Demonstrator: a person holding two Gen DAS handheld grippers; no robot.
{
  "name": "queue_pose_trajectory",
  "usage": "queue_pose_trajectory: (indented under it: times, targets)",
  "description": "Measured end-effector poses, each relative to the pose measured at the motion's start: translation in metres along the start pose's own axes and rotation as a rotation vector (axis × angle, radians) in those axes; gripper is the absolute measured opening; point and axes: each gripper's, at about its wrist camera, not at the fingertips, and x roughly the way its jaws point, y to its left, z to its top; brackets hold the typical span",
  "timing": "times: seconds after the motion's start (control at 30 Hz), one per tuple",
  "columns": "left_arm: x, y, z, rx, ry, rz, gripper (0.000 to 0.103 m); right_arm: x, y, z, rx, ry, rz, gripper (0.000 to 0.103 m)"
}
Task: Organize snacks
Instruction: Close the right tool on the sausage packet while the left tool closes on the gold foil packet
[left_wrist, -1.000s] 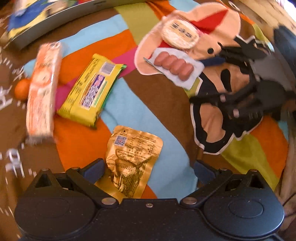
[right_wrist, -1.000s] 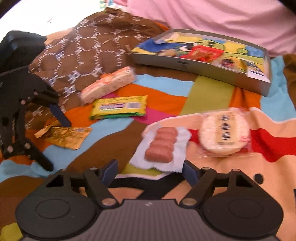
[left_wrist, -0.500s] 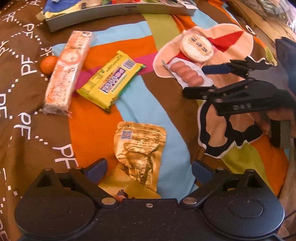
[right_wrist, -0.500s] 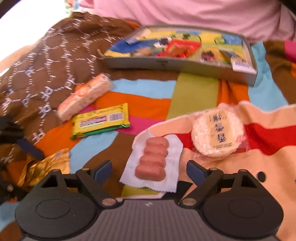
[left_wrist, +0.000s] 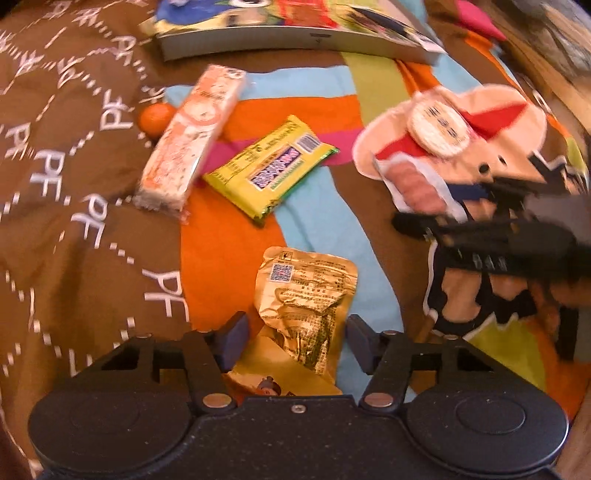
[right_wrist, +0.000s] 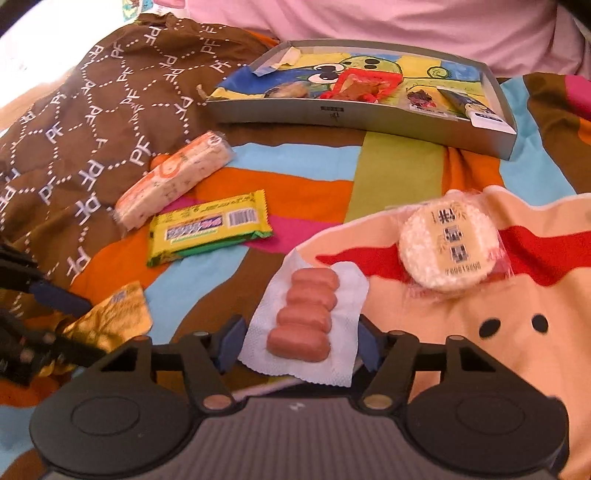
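Left gripper (left_wrist: 293, 341), seen from its own wrist camera, has its jaws spread, with a crumpled gold foil snack pouch (left_wrist: 308, 295) lying between the two blue-padded fingertips (left_wrist: 232, 338); whether the pads touch the foil cannot be told. Ahead and to the left of this gripper lie a yellow snack bar (left_wrist: 271, 173) and, just beyond it, a long orange-and-white wrapped bar (left_wrist: 192, 136), with a small orange fruit (left_wrist: 155, 118) beside the far end of that bar. Ahead at the far edge sits a grey tray (left_wrist: 295, 42) lined with a cartoon print and already holding several small packets. To the right, blurred, is the other gripper's black frame.

Right gripper (right_wrist: 297, 339), from its own wrist camera, is likewise spread open, straddling the near end of a white-backed pack of four pink sausages (right_wrist: 304, 319); the pack lies flat on the striped blanket (right_wrist: 399, 173), and contact with the fingers cannot be judged. Ahead and to the right of this gripper rests a round rice cracker (right_wrist: 447, 245) in clear wrap. Ahead and to the left lie the yellow snack bar (right_wrist: 208, 227) and the orange-and-white wrapped bar (right_wrist: 173, 182). Directly ahead, well apart, stands the grey tray (right_wrist: 354, 114). At far left the gold foil snack pouch (right_wrist: 110, 319) appears between the left gripper's (right_wrist: 55, 317) fingers.
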Motion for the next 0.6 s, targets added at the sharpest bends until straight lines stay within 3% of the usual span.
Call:
queue_pose_trajectory:
  times: [0.27,0.43,0.6]
  targets:
    - [0.0,-0.013,-0.009,-0.155,-0.045,-0.016,0.063,-0.027,0.013,-0.022,-0.13,0.026,0.034,0.068]
    - [0.005,-0.022,-0.007,-0.088,-0.033,-0.016,0.077,-0.029,0.019,-0.026,-0.147,0.019,0.041,0.079]
    - [0.008,-0.026,-0.006,-0.003,-0.019,0.007,0.077,-0.021,0.025,-0.032,-0.185,0.018,0.006,0.083]
